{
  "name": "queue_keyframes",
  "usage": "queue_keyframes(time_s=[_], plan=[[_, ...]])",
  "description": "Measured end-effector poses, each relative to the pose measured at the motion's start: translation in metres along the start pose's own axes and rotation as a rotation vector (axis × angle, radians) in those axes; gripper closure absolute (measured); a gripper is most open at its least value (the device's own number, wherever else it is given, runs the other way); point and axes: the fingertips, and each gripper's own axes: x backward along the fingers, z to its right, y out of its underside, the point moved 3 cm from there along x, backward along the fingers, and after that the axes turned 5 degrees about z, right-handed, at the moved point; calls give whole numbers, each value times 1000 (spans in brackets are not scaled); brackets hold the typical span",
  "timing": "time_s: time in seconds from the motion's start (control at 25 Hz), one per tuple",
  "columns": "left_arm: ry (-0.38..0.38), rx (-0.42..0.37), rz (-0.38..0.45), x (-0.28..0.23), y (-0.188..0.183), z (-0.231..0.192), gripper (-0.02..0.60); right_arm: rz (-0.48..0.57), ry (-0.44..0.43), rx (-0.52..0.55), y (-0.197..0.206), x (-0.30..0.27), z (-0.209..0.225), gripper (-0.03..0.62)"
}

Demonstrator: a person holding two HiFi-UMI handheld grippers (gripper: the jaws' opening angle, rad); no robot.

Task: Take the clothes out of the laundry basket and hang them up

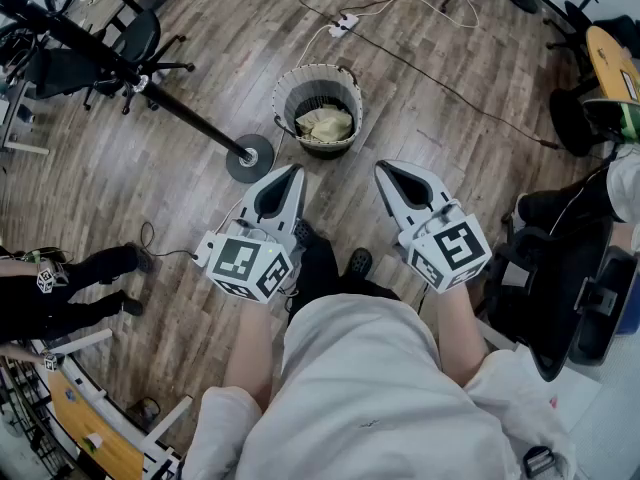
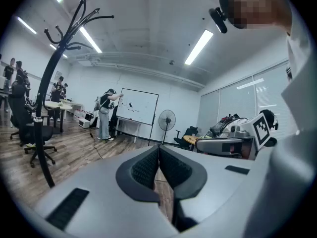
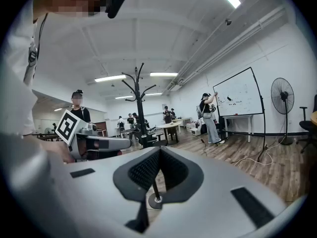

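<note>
A round slatted laundry basket stands on the wood floor ahead of me, with a crumpled beige cloth inside. Left of it sits the round base of a black coat rack, whose pole slants up to the top left. In the left gripper view the coat rack rises at the left with bare hooks; in the right gripper view the coat rack stands at centre. My left gripper and right gripper are held side by side, pointing at the basket from short of it. Both are shut with nothing in them.
A black office chair stands at the top left. A power strip and cables lie beyond the basket. A seated person's legs are at the left, and chairs and gear at the right. A whiteboard and a fan stand far off.
</note>
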Motion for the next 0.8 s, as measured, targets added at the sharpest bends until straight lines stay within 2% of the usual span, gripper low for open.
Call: queue_keyframes(time_s=[0.4, 0.8], plan=[[-18, 1, -5, 21, 5, 0, 560, -21, -25, 5, 8, 2, -20, 591], [13, -22, 2, 14, -1, -8, 560, 3, 21, -34, 5, -15, -15, 588]])
